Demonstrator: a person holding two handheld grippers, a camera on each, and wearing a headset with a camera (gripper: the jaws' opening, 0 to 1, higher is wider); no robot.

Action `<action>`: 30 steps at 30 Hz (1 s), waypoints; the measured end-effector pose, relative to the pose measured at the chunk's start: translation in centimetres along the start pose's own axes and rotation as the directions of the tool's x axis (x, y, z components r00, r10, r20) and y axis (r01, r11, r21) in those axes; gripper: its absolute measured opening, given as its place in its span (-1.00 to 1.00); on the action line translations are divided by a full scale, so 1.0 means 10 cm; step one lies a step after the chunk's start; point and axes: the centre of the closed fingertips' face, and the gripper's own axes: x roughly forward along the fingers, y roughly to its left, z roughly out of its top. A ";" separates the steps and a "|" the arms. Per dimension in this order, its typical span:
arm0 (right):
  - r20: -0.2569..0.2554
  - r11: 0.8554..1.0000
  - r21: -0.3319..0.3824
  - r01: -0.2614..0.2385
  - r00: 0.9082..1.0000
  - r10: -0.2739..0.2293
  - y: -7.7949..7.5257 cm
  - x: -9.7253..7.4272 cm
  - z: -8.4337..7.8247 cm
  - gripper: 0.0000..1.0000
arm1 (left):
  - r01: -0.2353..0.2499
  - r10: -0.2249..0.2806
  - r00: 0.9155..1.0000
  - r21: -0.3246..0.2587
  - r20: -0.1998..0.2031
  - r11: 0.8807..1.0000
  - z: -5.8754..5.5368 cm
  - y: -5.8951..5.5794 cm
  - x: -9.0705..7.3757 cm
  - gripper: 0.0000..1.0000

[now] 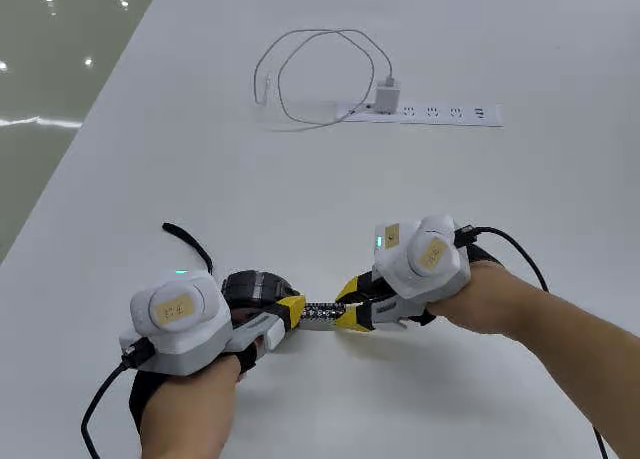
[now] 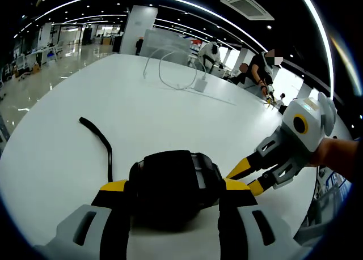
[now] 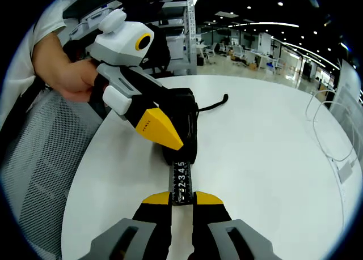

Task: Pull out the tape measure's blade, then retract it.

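Closest to me in the head view, low at about 7 o'clock, the left hand (image 1: 195, 404) grips the left hand-held gripper (image 2: 176, 187). I read that hand-held gripper as clenched on the tape measure (image 1: 255, 287). In the left gripper view its two yellow-tipped jaws press against either side of the black case, which lies on the white surface (image 1: 400, 199). From the case a black strap (image 1: 190, 241) trails toward 10 o'clock, lying loose on the surface.

At 3 o'clock of the case the right hand (image 1: 490, 297) holds the right hand-held gripper (image 1: 351, 304), its jaws pointing toward 9 o'clock and facing the left one's. It is grasping the blade (image 3: 181, 182). In the right gripper view the yellow tips are closed on either side of the blade's free end. Printed numerals show on the short stretch between those tips and the case. That stretch runs straight; I cannot tell whether it touches the surface or sits just above it. The two sets of jaws are near each other but apart, with the bare blade between them.

Far up the surface, toward 12 to 1 o'clock from the tape measure, a white power strip (image 1: 440, 111) lies flat. A white charger (image 1: 386, 94) is plugged in at its 9 o'clock end. A white cable (image 1: 310, 74) loops from the charger toward 11 o'clock.
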 end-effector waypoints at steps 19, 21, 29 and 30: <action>0.016 1.000 -0.005 -0.002 1.000 0.002 0.00 0.12 0.10 -0.82 | -0.003 0.003 1.000 0.003 0.002 1.000 0.00 0.00 0.00 0.17; 0.018 1.000 -0.006 -0.002 1.000 0.002 0.00 0.14 0.11 -0.82 | -0.003 0.003 1.000 0.004 0.002 1.000 0.00 0.00 0.00 0.17; 0.025 1.000 -0.010 -0.007 1.000 0.007 0.00 0.19 0.16 -0.82 | -0.004 0.004 1.000 0.004 0.002 1.000 0.00 -0.01 0.00 0.17; 0.026 1.000 -0.009 -0.007 1.000 0.007 0.00 0.20 0.17 -0.82 | -0.004 0.004 1.000 0.004 0.002 1.000 0.00 0.00 0.01 0.17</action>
